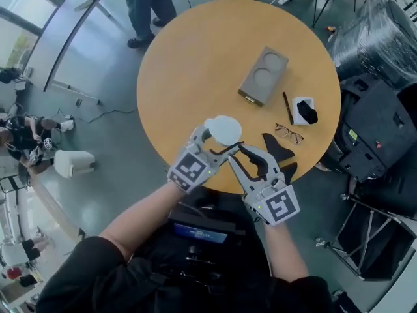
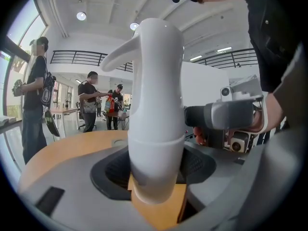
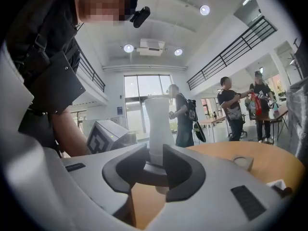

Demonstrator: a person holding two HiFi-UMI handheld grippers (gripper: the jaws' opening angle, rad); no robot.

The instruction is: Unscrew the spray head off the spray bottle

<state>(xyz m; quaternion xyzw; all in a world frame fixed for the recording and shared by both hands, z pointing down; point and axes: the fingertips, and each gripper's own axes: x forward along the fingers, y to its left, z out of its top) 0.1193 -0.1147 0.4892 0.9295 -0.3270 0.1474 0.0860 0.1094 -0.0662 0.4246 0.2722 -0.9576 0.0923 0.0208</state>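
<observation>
Bench (image 1: pixel 189 64): round, with a wooden top.
Spray bottle (image 1: pixel 223 130): white and upright, held in the air over the bench's near edge, clear of the surface.
Spray head (image 2: pixel 144 37): the bottle's top, with a curved spout pointing left in the left gripper view; it sits on the bottle.
Left claw (image 2: pixel 155 179): clamped on the bottle's wide lower body, which fills the gap between the dark pads.
Right claw (image 3: pixel 155 159): jaws close together, with the pads pressed on a narrow white section low on the bottle. Which part of the bottle that is cannot be told.
Grey block (image 1: pixel 263 75): lies on the far right part of the bench, with 2 round recesses in its top.
Black stick (image 1: pixel 287 107): thin, lying just beside the block's near corner.
White item (image 1: pixel 303 110): right of the stick, near the bench's right edge, with something black on it.
Glasses (image 1: pixel 288 134): on the bench nearer than the stick, close to the right claw.
People (image 2: pixel 36 95): several stand in the background of both gripper views.
</observation>
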